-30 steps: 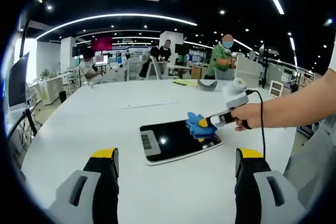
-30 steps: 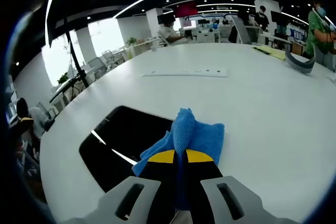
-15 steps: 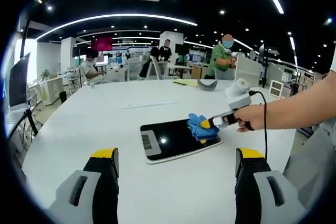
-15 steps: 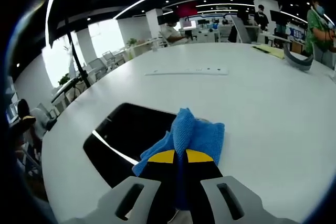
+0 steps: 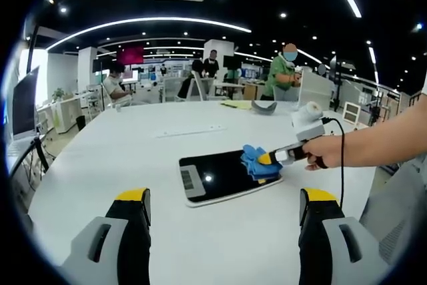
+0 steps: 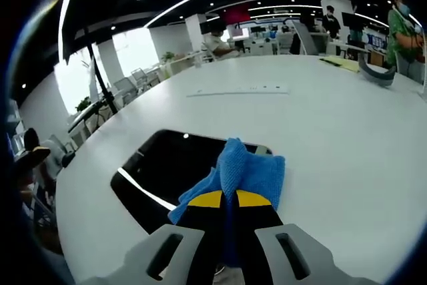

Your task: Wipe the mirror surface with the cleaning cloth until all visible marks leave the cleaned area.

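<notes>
The right gripper (image 6: pixel 222 199) rises from the bottom centre of the right gripper view, its yellow-tipped jaws clamped on the blue cleaning cloth (image 6: pixel 243 173), which rests bunched on the near edge of the mirror (image 6: pixel 170 168). The mirror lies flat on the white table (image 6: pixel 333 125), dark and reflecting ceiling lights. In the left gripper view the left gripper (image 5: pixel 223 199) stands at the bottom with jaws wide apart, holding nothing; mirror (image 5: pixel 217 175) and cloth (image 5: pixel 257 163) sit mid-frame, a hand (image 5: pixel 323 153) at right gripping the right gripper (image 5: pixel 267 159). A long white strip (image 6: pixel 237 89) lies beyond, upper centre. People sit and stand at desks far behind
</notes>
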Action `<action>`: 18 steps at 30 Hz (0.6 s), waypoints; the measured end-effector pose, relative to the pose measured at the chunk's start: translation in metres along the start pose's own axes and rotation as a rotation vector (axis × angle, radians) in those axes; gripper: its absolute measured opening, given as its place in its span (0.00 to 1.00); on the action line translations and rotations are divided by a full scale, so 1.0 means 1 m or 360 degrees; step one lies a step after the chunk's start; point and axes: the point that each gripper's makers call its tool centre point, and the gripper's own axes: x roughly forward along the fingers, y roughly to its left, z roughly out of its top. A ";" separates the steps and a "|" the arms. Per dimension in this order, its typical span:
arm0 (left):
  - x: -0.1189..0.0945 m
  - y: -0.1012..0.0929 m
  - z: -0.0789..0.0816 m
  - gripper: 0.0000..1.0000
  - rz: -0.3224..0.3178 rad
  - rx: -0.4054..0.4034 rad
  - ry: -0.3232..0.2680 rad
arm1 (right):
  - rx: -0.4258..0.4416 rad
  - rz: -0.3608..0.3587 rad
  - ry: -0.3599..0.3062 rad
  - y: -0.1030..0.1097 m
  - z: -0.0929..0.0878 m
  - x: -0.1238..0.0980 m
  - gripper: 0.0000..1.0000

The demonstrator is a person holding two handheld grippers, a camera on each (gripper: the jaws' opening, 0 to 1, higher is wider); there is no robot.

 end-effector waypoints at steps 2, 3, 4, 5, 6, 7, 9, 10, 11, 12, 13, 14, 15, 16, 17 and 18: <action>0.000 0.000 0.000 0.93 0.0000 -0.0002 0.0000 | 0.0002 -0.0001 0.0001 0.000 0.000 0.000 0.01; 0.000 0.000 0.000 0.93 0.0000 -0.0005 -0.0001 | 0.0001 -0.0001 0.0001 0.000 0.000 0.000 0.01; 0.000 0.000 0.000 0.93 0.0000 -0.0004 -0.0002 | 0.0004 0.0000 0.0000 0.000 0.000 0.000 0.01; 0.000 0.000 0.000 0.93 0.0000 -0.0003 -0.0002 | 0.0006 0.0001 -0.0002 -0.001 0.000 0.001 0.01; 0.000 0.000 0.000 0.93 -0.0001 -0.0006 -0.0003 | 0.0006 0.0001 -0.0002 -0.001 0.000 0.001 0.01; 0.001 0.000 0.000 0.93 -0.0003 -0.0008 -0.0003 | 0.0006 0.0001 -0.0003 -0.001 0.000 0.001 0.01; 0.001 0.001 -0.001 0.93 -0.0003 -0.0005 0.0001 | 0.0007 0.0000 -0.0002 0.002 0.000 -0.001 0.01; 0.001 0.002 -0.001 0.93 -0.0001 -0.0009 -0.0002 | 0.0008 -0.0001 0.0001 0.001 0.001 0.000 0.01; 0.000 0.002 -0.001 0.93 0.0001 -0.0011 -0.0002 | 0.0010 -0.0003 0.0004 0.000 0.001 0.000 0.01; 0.000 0.002 -0.002 0.93 0.0002 -0.0013 0.0000 | 0.0010 -0.0005 0.0008 0.001 0.001 0.001 0.01; 0.000 0.002 -0.002 0.93 0.0004 -0.0012 0.0000 | 0.0011 -0.0007 0.0010 0.001 0.001 0.001 0.01; -0.001 0.003 -0.002 0.93 0.0004 -0.0013 -0.0001 | 0.0012 -0.0009 0.0013 -0.001 0.002 0.003 0.01; -0.001 0.003 -0.002 0.93 0.0005 -0.0014 0.0000 | 0.0014 -0.0011 0.0013 -0.001 0.002 0.004 0.01; -0.001 0.004 -0.002 0.93 0.0008 -0.0014 0.0000 | 0.0017 -0.0013 0.0014 -0.001 0.002 0.005 0.01; -0.001 0.005 -0.002 0.93 0.0011 -0.0014 0.0001 | 0.0022 -0.0014 0.0014 -0.001 0.003 0.005 0.01; -0.002 0.005 -0.003 0.93 0.0012 -0.0016 0.0001 | 0.0024 -0.0014 0.0014 0.000 0.003 0.005 0.01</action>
